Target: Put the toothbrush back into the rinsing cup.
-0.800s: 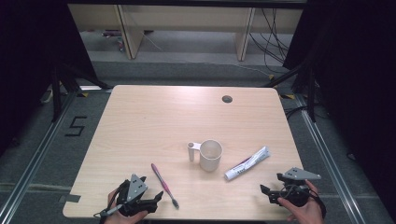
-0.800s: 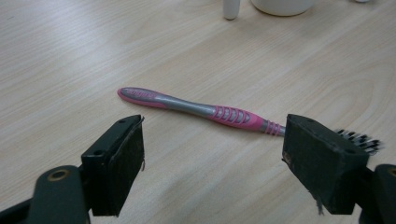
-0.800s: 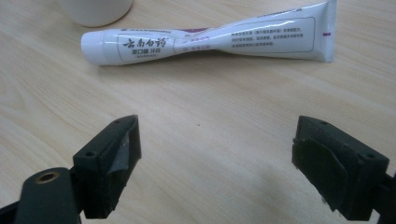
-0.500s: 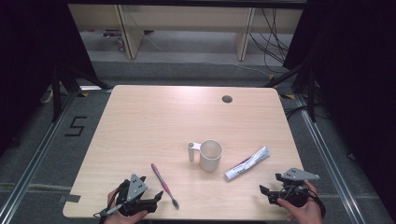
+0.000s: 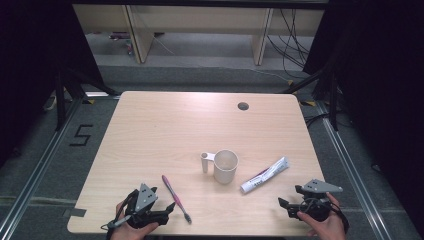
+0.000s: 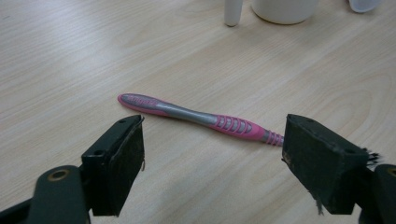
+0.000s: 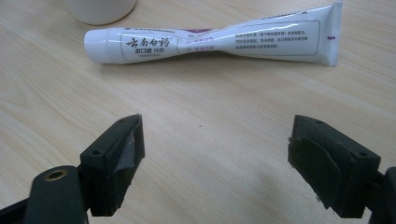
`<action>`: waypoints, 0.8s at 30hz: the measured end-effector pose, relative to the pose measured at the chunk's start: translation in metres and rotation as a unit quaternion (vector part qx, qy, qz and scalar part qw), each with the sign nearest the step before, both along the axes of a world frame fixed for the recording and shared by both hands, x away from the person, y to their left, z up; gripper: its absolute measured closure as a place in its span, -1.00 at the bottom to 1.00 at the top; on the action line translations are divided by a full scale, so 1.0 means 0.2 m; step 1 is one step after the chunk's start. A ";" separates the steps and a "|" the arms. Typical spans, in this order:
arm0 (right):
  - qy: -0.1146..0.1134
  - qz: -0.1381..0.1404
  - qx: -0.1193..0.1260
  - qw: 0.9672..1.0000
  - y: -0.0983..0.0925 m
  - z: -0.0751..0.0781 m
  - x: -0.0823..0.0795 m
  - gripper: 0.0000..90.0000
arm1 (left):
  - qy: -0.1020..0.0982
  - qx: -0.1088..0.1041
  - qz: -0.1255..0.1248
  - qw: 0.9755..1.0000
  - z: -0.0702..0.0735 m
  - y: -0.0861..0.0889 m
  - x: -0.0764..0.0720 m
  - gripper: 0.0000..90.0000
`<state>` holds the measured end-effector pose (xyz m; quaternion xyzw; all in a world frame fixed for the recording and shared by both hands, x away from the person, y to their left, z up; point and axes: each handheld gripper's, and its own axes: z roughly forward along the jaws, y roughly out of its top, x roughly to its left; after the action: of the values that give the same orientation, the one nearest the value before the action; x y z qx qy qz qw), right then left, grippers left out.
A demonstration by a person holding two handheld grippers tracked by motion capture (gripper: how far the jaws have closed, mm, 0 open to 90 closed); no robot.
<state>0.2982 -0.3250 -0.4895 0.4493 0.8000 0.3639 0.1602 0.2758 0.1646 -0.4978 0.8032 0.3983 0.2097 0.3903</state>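
Observation:
A pink and grey toothbrush (image 5: 174,197) (image 6: 201,116) lies flat on the wooden table (image 5: 165,130), just ahead of my left gripper (image 5: 167,212) (image 6: 212,163), whose jaws stand wide open with nothing between them. A white toothpaste tube (image 5: 265,174) (image 7: 215,41) lies right of a white handled cup (image 5: 224,165). My right gripper (image 5: 284,205) (image 7: 217,163) rests near the front right edge, short of the tube, open and empty.
The cup's handle (image 5: 205,161) points left. A round cable hole (image 5: 243,106) sits near the table's far edge. Beyond the table are wooden shelf legs and cables on the floor. A floor mark "5" (image 5: 80,135) lies to the left.

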 end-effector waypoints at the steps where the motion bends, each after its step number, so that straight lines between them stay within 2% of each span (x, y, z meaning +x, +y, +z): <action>1: -0.003 0.002 0.000 1.000 0.00 0.00 0.00 -0.57 | 0.000 -0.001 0.001 1.000 0.00 0.00 0.00 -0.54; 3: -0.001 0.000 -0.001 1.000 0.00 0.00 0.00 -0.57 | -0.001 0.000 0.001 1.000 0.00 0.00 0.00 -0.54; 4: 0.000 0.000 -0.001 1.000 0.00 0.00 0.00 -0.57 | -0.004 -0.010 0.005 1.000 0.00 -0.01 0.00 -0.54; 7: -0.001 0.000 0.000 1.000 0.00 0.00 0.00 -0.57 | -0.002 -0.007 0.004 1.000 0.00 -0.01 0.01 -0.53; 9: 0.000 0.002 0.001 1.000 0.00 0.00 0.00 -0.57 | -0.002 0.007 0.000 1.000 0.00 0.00 0.01 -0.53; 13: 0.000 0.003 0.001 1.000 0.00 0.00 0.00 -0.57 | -0.003 0.003 -0.001 1.000 0.00 -0.01 0.02 -0.54; 14: 0.000 0.003 0.001 1.000 0.00 0.00 0.00 -0.57 | -0.004 -0.004 0.003 1.000 0.00 -0.01 0.02 -0.54; 15: 0.000 0.003 0.000 1.000 0.00 0.00 0.00 -0.57 | 0.000 0.006 -0.002 1.000 0.00 -0.01 0.02 -0.53; 24: -0.001 0.005 0.003 1.000 0.00 0.00 0.00 -0.56 | -0.008 0.009 -0.004 1.000 0.02 -0.02 0.05 -0.53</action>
<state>0.2990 -0.3246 -0.4899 0.4454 0.8012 0.3673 0.1574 0.2849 0.1603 -0.4937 0.8065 0.3900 0.2179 0.3872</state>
